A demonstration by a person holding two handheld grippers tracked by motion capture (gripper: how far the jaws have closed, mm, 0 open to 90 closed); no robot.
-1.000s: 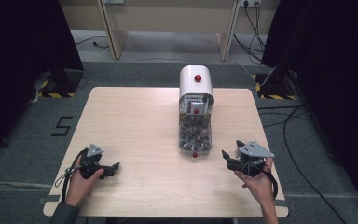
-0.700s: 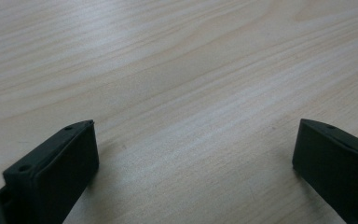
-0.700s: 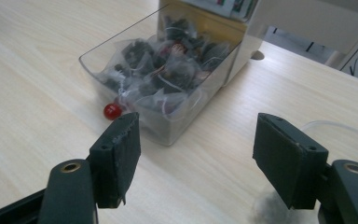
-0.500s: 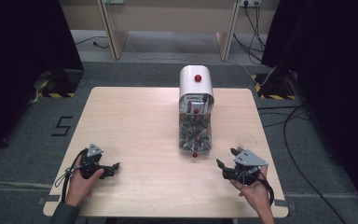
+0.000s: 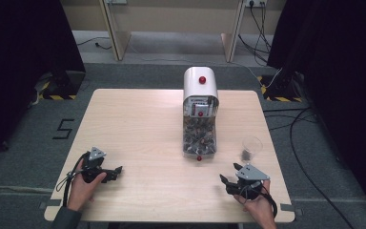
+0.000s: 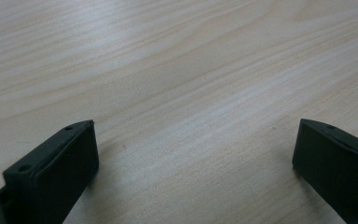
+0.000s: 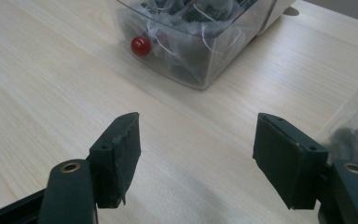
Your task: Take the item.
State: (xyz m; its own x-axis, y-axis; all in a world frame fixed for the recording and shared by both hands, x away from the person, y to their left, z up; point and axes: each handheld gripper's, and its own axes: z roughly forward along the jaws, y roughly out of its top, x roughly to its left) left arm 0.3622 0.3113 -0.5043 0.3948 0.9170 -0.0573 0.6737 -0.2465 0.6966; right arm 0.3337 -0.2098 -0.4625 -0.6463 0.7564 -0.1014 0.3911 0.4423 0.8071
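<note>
High view is showing both grippers, the left gripper (image 5: 116,170) and the right gripper (image 5: 229,175), resting spread and empty, with the thin clear cup (image 5: 251,147) beside the right one likely needing a gentle mid-wall grip

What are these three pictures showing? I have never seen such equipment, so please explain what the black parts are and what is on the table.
A person sits at a wooden table and holds a hand tool in each hand. Each tool is a gripper with two black jaws. The large picture comes from a camera above the table: the left gripper is at the lower left, the right gripper at the lower right. The other two pictures come from small cameras that ride on the grippers and look along their jaws.

In the middle of the table stands a white dispenser with a red knob. Its clear front bin is full of small dark packets with strings; they may be tea bags. Near the right gripper stands a clear plastic cup with something dark at its bottom.

Both grippers are open and hold nothing.
</note>
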